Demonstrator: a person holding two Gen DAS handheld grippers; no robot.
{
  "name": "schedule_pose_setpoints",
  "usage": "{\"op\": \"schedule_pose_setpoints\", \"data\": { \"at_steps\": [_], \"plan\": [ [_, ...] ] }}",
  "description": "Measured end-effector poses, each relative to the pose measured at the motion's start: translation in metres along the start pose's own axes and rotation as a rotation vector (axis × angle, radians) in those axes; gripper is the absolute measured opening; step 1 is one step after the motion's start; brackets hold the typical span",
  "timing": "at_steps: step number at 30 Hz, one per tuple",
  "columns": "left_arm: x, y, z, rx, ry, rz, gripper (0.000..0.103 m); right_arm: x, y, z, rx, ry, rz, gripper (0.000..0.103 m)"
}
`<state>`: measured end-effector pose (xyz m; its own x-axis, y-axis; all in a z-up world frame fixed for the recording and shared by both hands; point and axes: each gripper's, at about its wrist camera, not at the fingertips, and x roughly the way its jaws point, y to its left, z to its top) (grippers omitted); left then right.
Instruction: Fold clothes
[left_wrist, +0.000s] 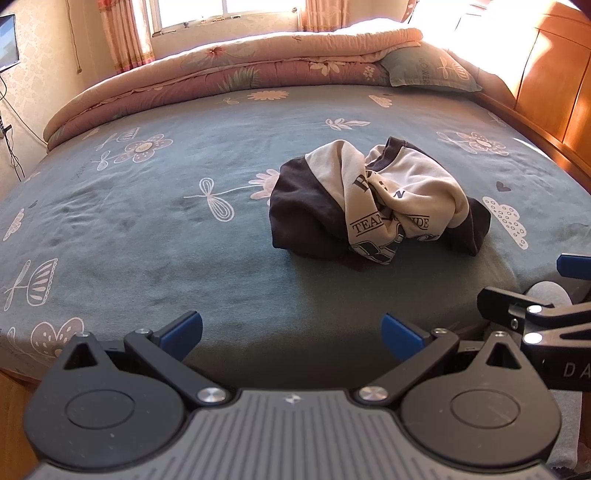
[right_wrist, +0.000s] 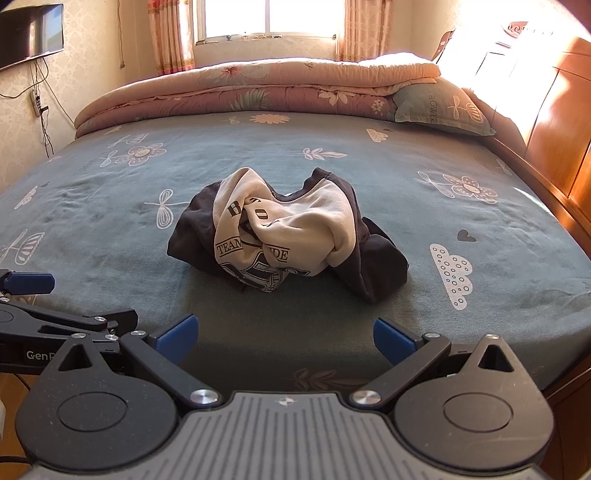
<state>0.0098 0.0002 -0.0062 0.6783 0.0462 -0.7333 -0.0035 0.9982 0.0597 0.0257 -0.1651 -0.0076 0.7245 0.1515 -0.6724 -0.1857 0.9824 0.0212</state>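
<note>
Cream-and-navy top (right_wrist: 284, 236) sits bunched mid-bed (right_wrist: 110, 206), ahead of both tongs, left (left_wrist: 291, 338) and right (right_wrist: 286, 338), both gaping, empty. Pinch that knot blind and you'll likely catch several layers, dragging the whole wad instead of spreading it.

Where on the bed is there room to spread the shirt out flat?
The widest bare patch of bed sheet lies left of the crumpled sweatshirt. A narrower strip runs between it and the wooden bed frame. The far edge is crowded by the folded quilt and pillow.

Bare sheet (right_wrist: 110, 221) around crumpled sweatshirt (right_wrist: 288, 236)
</note>
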Motion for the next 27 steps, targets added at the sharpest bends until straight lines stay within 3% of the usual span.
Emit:
{"op": "schedule_pose_setpoints", "data": {
  "at_steps": [27],
  "plan": [
    [0.0011,-0.0013,0.0013,0.0,0.005,0.003,0.102,-0.0005,-0.0008,0.0019,-0.004,0.002,-0.003,0.103]
  ]
}}
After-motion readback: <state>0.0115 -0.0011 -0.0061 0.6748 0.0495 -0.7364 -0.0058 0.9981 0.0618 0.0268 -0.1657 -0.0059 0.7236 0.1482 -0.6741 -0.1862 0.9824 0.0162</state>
